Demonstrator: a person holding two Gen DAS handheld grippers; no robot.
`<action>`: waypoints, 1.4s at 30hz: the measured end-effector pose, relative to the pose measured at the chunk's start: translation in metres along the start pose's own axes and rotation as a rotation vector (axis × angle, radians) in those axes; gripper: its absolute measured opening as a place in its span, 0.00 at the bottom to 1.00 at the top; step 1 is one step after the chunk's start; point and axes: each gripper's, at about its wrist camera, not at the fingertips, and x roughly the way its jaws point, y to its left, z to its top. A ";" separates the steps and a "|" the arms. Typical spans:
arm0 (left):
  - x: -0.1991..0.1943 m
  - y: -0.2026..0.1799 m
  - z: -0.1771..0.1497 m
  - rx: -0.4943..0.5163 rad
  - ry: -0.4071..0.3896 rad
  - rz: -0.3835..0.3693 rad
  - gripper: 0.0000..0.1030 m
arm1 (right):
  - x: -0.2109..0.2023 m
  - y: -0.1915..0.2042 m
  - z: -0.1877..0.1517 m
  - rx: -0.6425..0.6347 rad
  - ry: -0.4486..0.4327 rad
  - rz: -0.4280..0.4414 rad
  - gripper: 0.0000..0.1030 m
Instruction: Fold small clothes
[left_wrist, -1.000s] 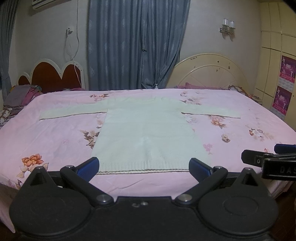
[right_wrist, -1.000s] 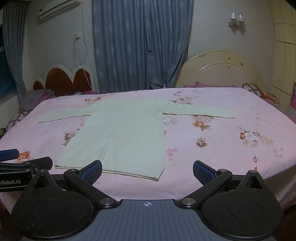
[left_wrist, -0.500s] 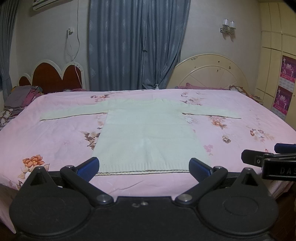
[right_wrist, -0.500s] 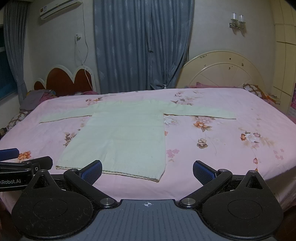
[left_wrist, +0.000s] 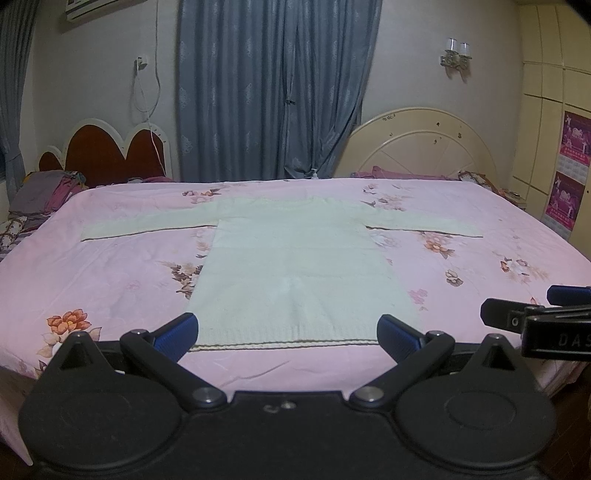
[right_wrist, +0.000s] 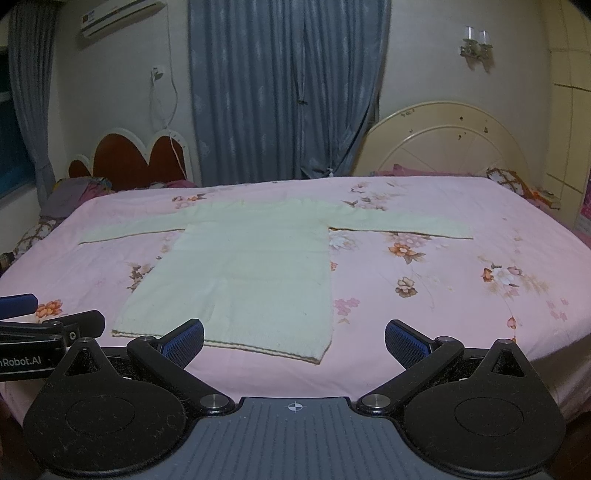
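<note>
A pale cream knit sweater (left_wrist: 295, 266) lies flat on the pink floral bedsheet (left_wrist: 110, 280), both sleeves stretched out sideways, hem toward me. It also shows in the right wrist view (right_wrist: 243, 273). My left gripper (left_wrist: 288, 334) is open and empty, hovering just in front of the hem. My right gripper (right_wrist: 294, 341) is open and empty, in front of the hem's right corner. The right gripper shows at the right edge of the left wrist view (left_wrist: 546, 325); the left gripper shows at the left edge of the right wrist view (right_wrist: 48, 332).
A cream round headboard (left_wrist: 417, 147) and a red scalloped headboard (left_wrist: 107, 151) stand behind the bed, with blue curtains (left_wrist: 273, 88) between. Bedding is piled at the far left (left_wrist: 40, 192). Cupboards stand at the right (left_wrist: 554, 110).
Both grippers have drifted very slightly; the view has risen a little. The sweater has not moved and both grippers stay open.
</note>
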 end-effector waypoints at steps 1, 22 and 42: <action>0.000 -0.001 0.000 -0.001 -0.001 0.000 1.00 | 0.000 0.000 0.000 -0.001 -0.001 0.000 1.00; -0.002 0.001 -0.002 -0.007 0.000 0.003 1.00 | -0.001 0.009 -0.001 -0.001 0.002 0.000 1.00; 0.043 0.004 0.019 0.010 0.002 -0.004 1.00 | 0.034 -0.001 0.015 0.007 0.016 -0.036 1.00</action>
